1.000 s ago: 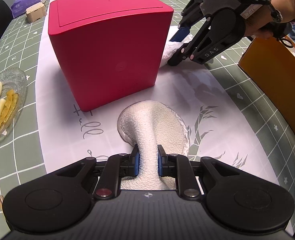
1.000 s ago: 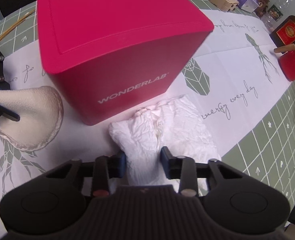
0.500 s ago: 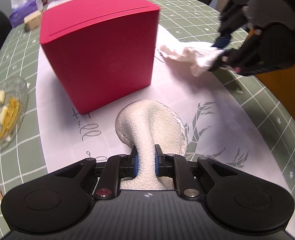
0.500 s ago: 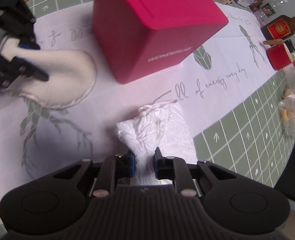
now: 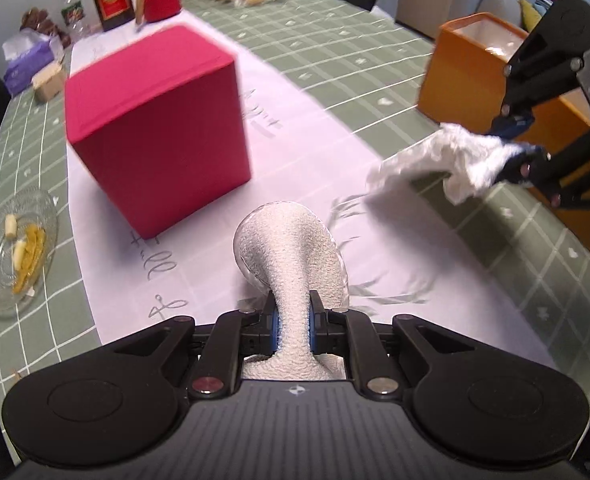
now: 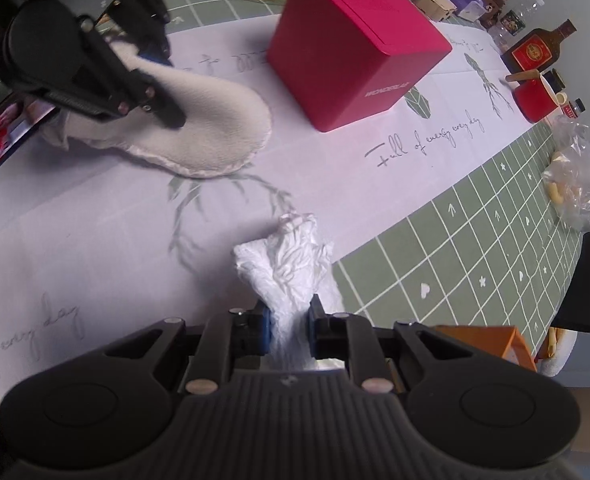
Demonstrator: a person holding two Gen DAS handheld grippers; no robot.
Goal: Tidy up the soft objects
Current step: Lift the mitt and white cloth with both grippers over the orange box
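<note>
Containers: orange bin [image 5: 491, 68] at table edge, top open; contents not visible. Red box [image 5: 155, 128] on the white runner [image 5: 295, 184], lid shut. Glass dish [image 5: 15, 252] holds yellow food scraps.

Your L gripper [image 5: 294, 326] is clenched on the white terry pad [image 5: 287, 248]; pad hangs fwd of the tips, far end at the runner. Your R gripper [image 6: 289, 326] is clenched on the crumpled white tissue [image 6: 285, 256], lifted clear of the runner, just beside the bin.

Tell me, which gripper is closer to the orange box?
Right. The right gripper, jaws shut on the tissue, hangs just in front of the orange box. The left gripper, pinching the white pad, is farther back over the runner.
</note>
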